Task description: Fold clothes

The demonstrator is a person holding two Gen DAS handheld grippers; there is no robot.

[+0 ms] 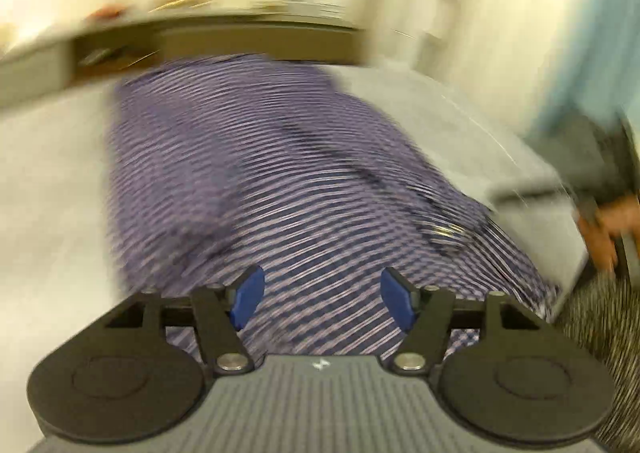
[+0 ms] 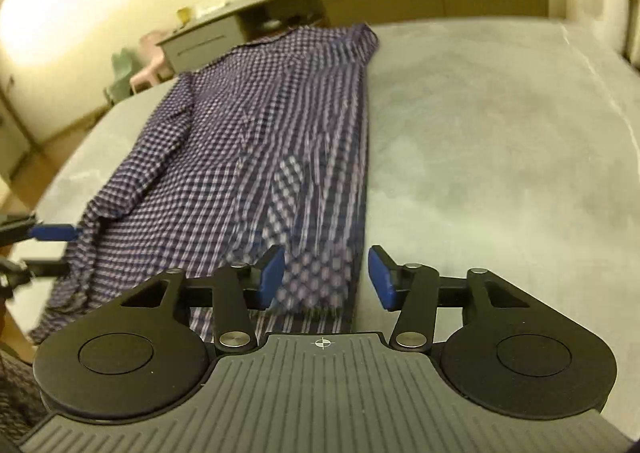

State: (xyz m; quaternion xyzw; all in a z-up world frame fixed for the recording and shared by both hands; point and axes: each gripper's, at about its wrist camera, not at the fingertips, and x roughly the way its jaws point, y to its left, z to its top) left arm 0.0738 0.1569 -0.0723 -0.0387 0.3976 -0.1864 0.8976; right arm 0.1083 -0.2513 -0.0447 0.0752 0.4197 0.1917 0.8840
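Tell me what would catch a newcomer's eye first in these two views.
First, the purple checked shirt, lying lengthwise on the grey bed, its right side folded to a straight edge. Next, the right gripper, its blue fingers spread open at the shirt's near hem. The left wrist view is smeared by motion blur, the left gripper open over the cloth.

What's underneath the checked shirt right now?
The checked shirt lies on a grey bed, which shows bare beside it. Anything between the shirt's layers or directly beneath is covered.
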